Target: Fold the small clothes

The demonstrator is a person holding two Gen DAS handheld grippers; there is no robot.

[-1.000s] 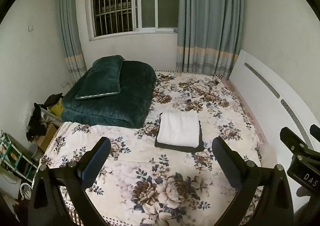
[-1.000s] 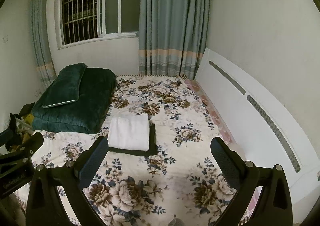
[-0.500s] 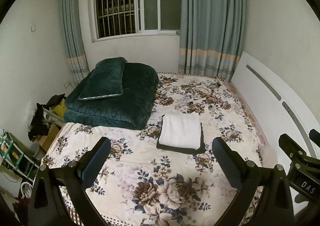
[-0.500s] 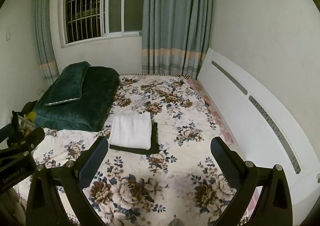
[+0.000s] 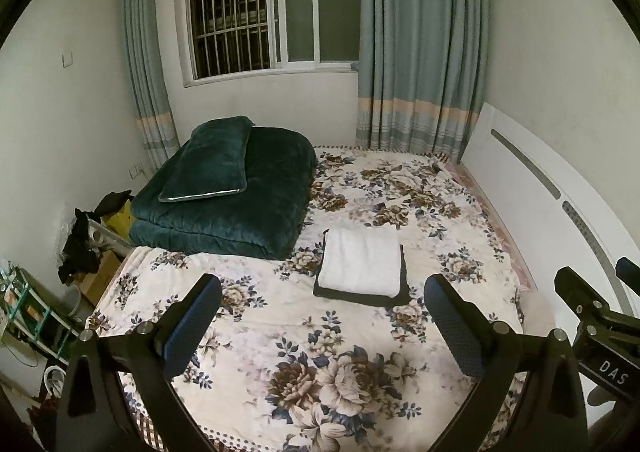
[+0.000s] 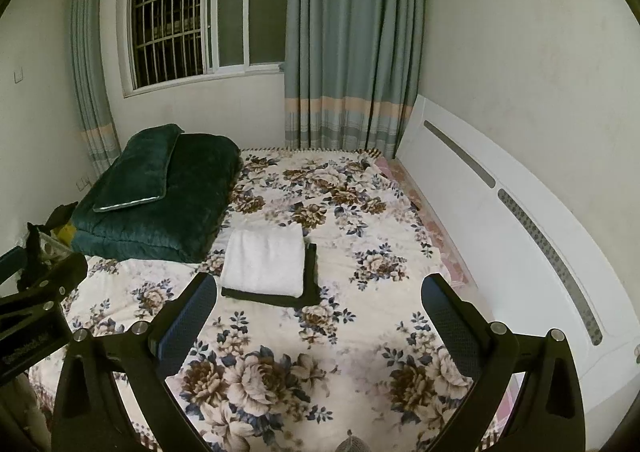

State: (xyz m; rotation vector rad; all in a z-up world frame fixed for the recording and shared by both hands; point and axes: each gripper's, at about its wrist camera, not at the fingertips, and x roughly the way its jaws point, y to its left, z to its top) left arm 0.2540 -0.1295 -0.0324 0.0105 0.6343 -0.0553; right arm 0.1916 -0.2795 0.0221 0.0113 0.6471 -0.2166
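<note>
A folded white cloth (image 5: pixel 362 264) lies on top of a folded black garment (image 5: pixel 360 298) in the middle of the floral bed (image 5: pixel 280 332). The stack also shows in the right wrist view, white cloth (image 6: pixel 264 262) over black garment (image 6: pixel 310 276). My left gripper (image 5: pixel 322 316) is open and empty, held above the near part of the bed, short of the stack. My right gripper (image 6: pixel 318 316) is open and empty, also short of the stack. Each gripper shows at the edge of the other's view.
A folded dark green quilt (image 5: pixel 240 204) with a green pillow (image 5: pixel 212 160) on it fills the bed's far left. A white headboard (image 5: pixel 540 212) runs along the right. Clutter and a small shelf (image 5: pixel 36 316) stand on the floor at left.
Both grippers have tilted or drawn back a little, so the bed and the stack sit slightly lower in both views. Nothing was grasped; the stack has not moved.
</note>
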